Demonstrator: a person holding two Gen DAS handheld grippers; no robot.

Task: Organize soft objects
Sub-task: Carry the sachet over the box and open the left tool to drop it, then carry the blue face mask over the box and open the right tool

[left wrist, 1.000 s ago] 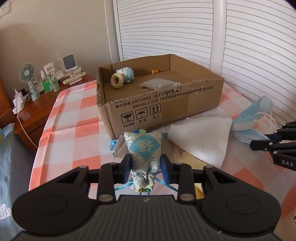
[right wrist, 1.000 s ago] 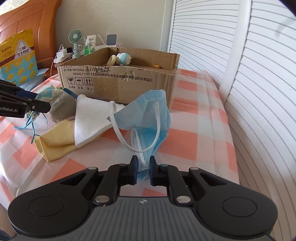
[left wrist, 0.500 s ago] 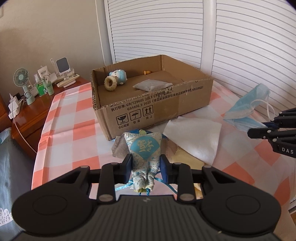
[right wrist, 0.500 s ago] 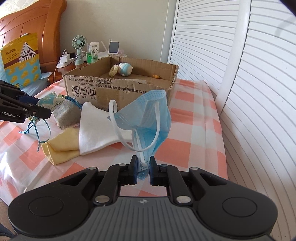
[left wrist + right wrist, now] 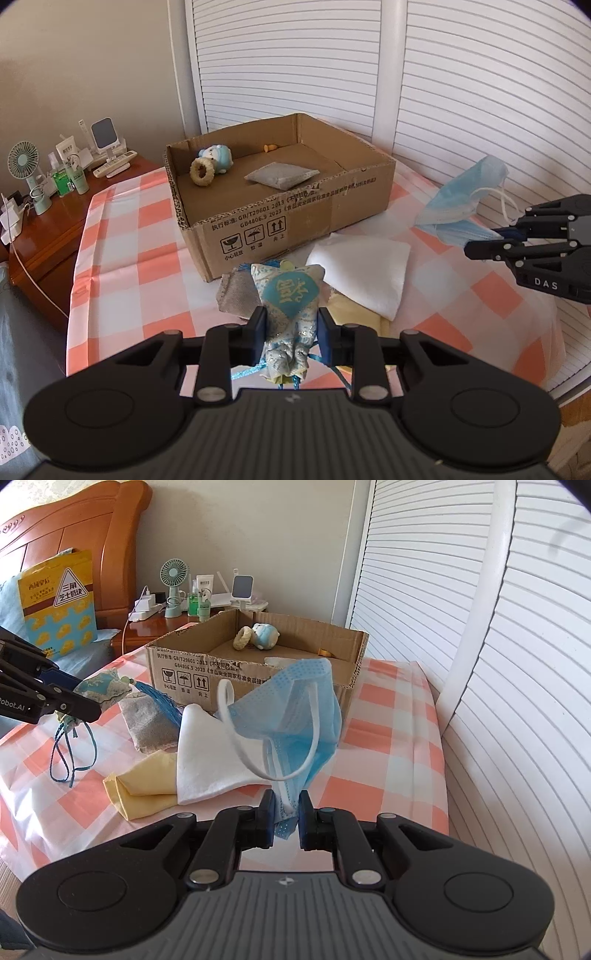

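A patterned sachet (image 5: 291,310) is pinched by the left gripper (image 5: 291,334), whose jaws have just been closing on it, above the checked cloth (image 5: 122,236). A blue mask (image 5: 295,723) is clamped in the right gripper (image 5: 287,821) and hangs clear of the cloth. White (image 5: 365,273) and yellow (image 5: 144,786) cloths and a grey pouch (image 5: 147,720) lie before the box (image 5: 295,218), which holds a plush toy (image 5: 218,160).

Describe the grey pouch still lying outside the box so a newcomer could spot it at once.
Find the open cardboard box on the checked tablecloth. Just before its front left corner, a flat speckled grey pouch lies beside a white cloth and a yellow cloth. It is the only grey item outside the box, partly hidden behind the patterned blue sachet.
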